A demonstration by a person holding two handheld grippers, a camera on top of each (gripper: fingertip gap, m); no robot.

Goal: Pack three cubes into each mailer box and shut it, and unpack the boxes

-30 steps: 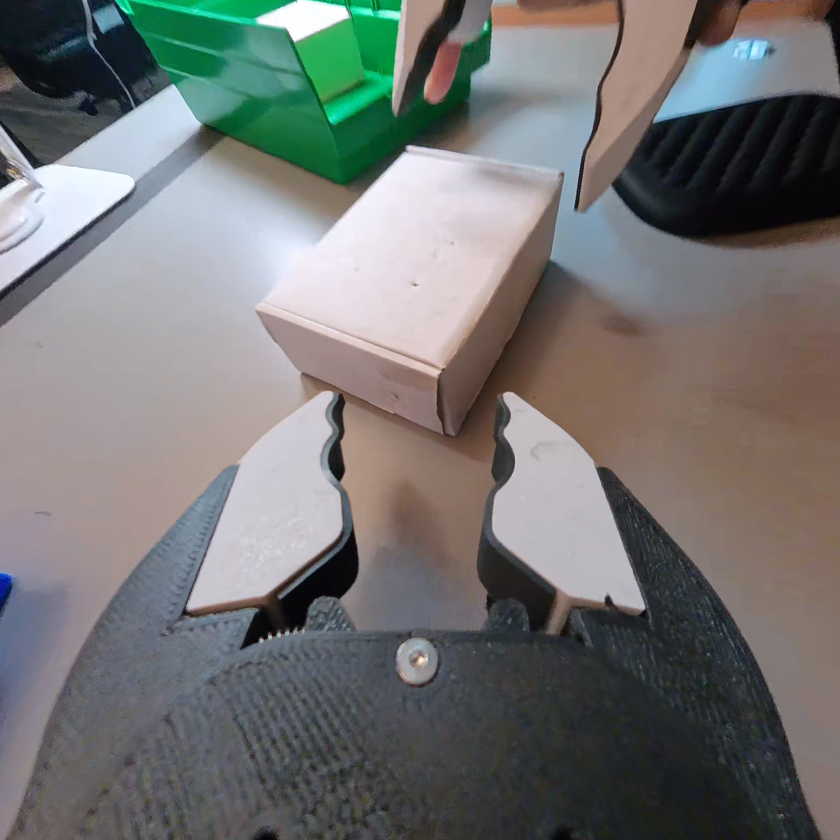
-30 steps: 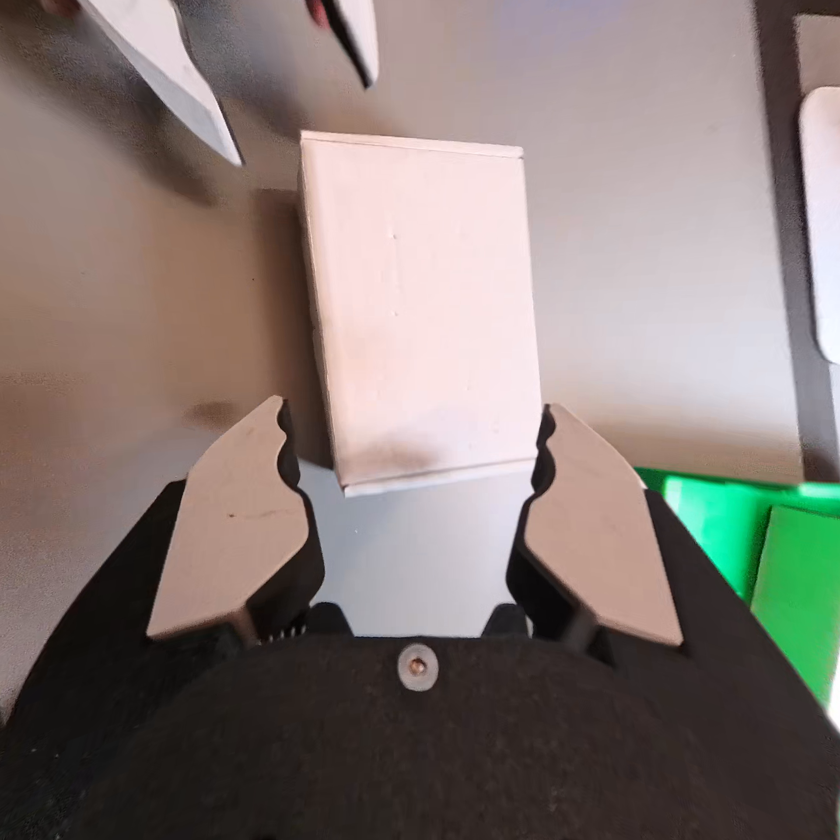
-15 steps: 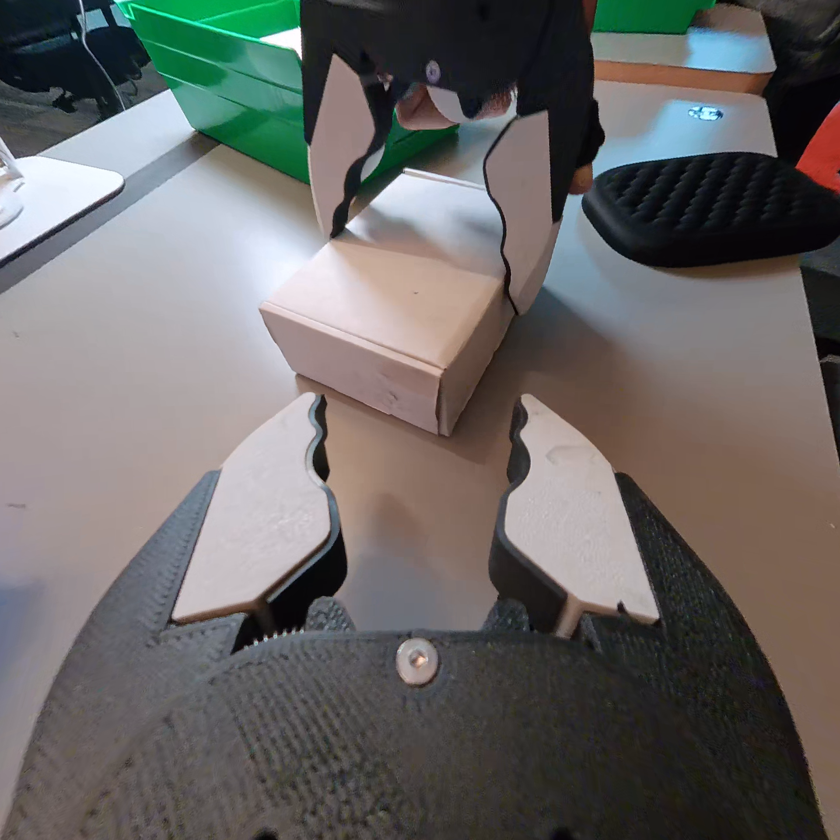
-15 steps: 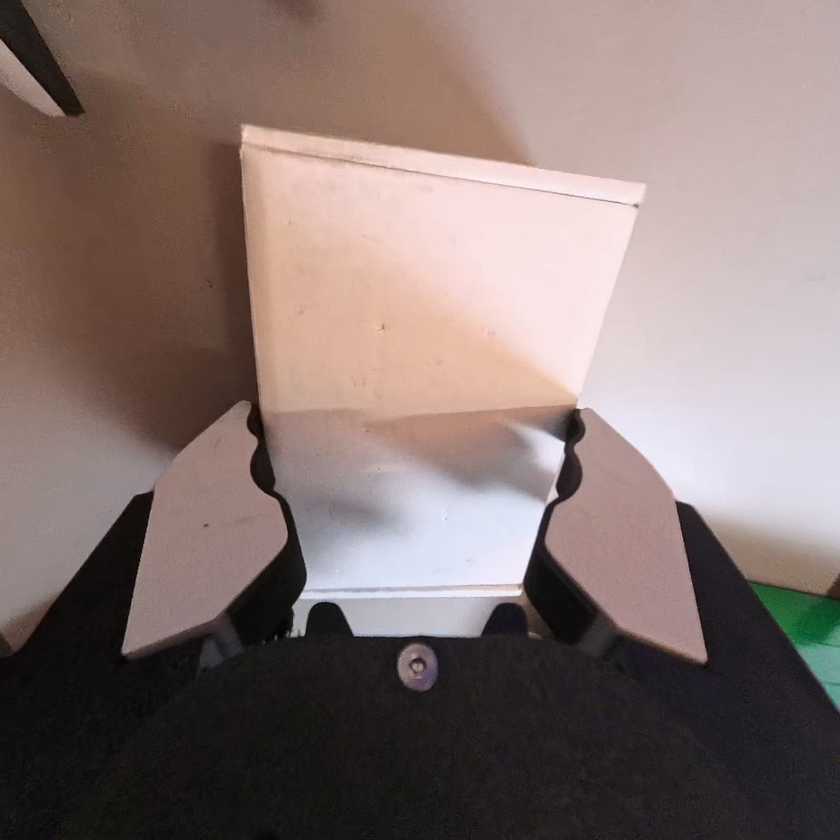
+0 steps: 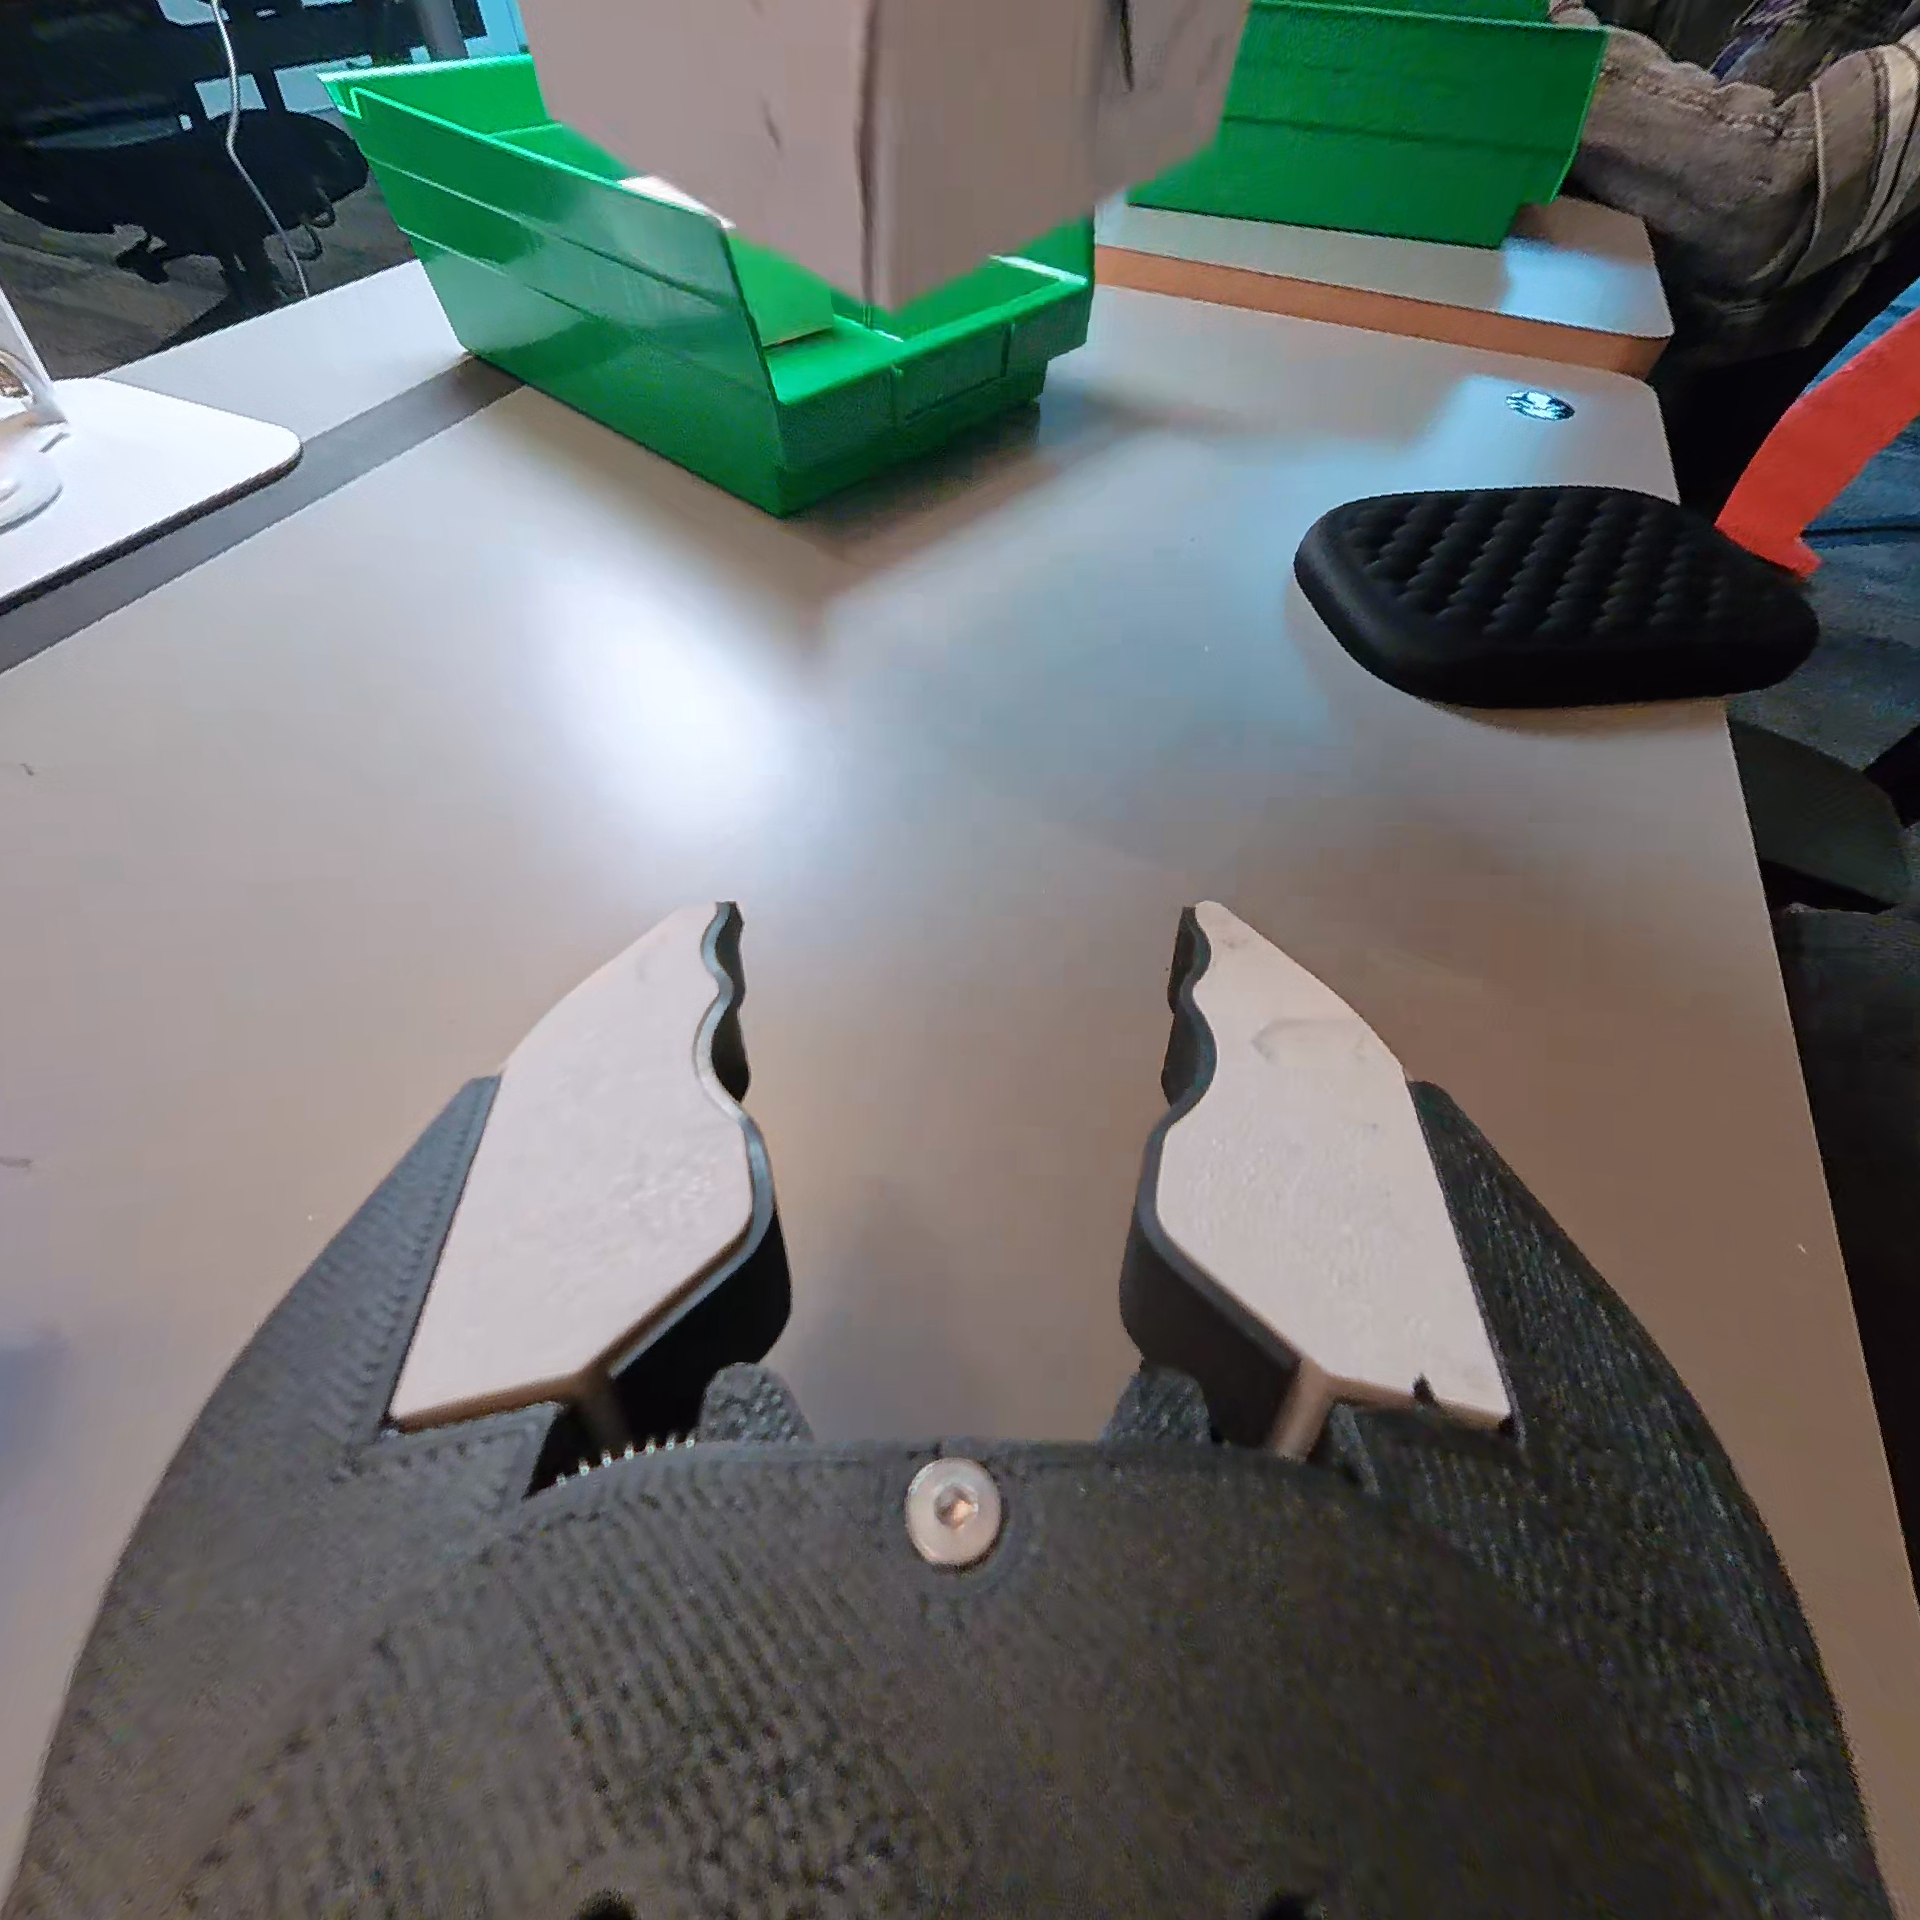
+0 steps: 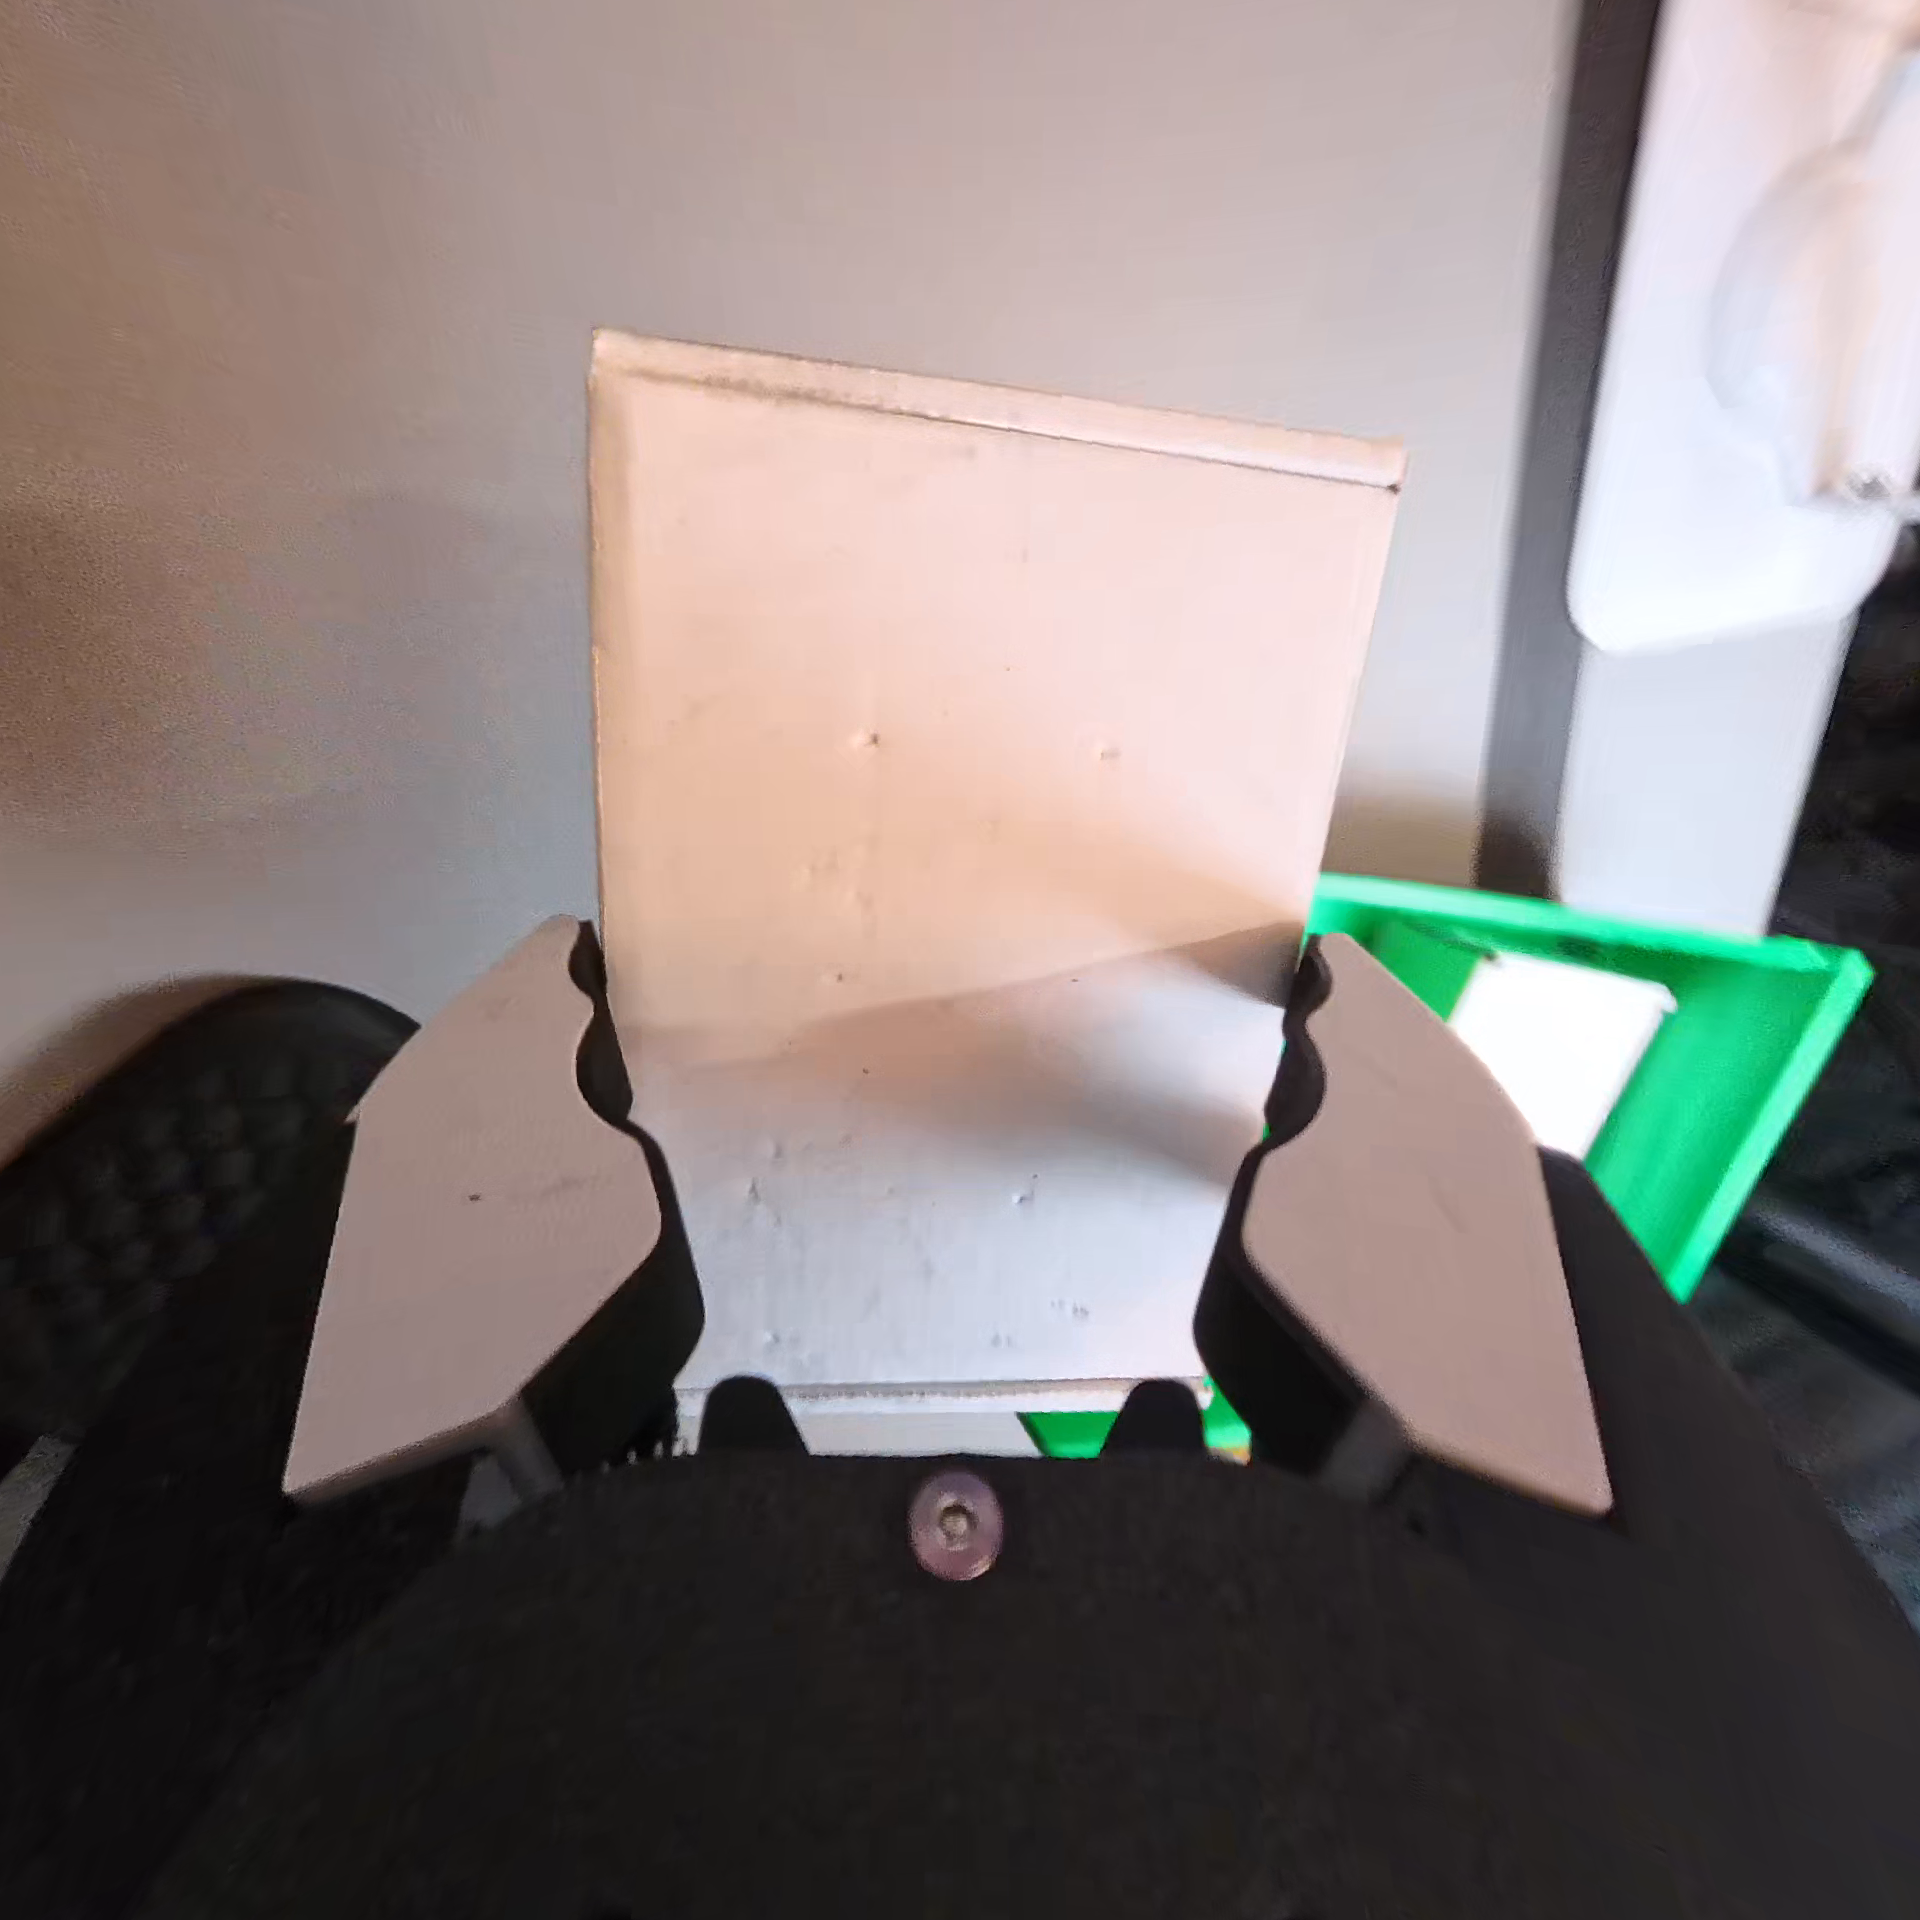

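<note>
My right gripper [image 6: 940, 961] is shut on a closed white mailer box [image 6: 977, 748] and holds it in the air above the table. The same box [image 5: 862, 125] shows at the top of the left wrist view, lifted over the near green bin [image 5: 727, 343]. Another white box [image 6: 1527, 1049] lies inside that green bin [image 6: 1756, 1091]. My left gripper [image 5: 956, 925] is open and empty, low over the bare grey table [image 5: 520, 779]. No cubes are in view.
A black textured pad [image 5: 1548, 603] lies at the table's right edge. A second green bin [image 5: 1392, 114] stands at the back. A white flat base [image 5: 125, 468] sits at the far left. A person's sleeve [image 5: 1756, 156] is at the top right.
My right gripper closed on the box and lifted it off the table, toward the green bin. The left gripper stayed open in about the same place.
</note>
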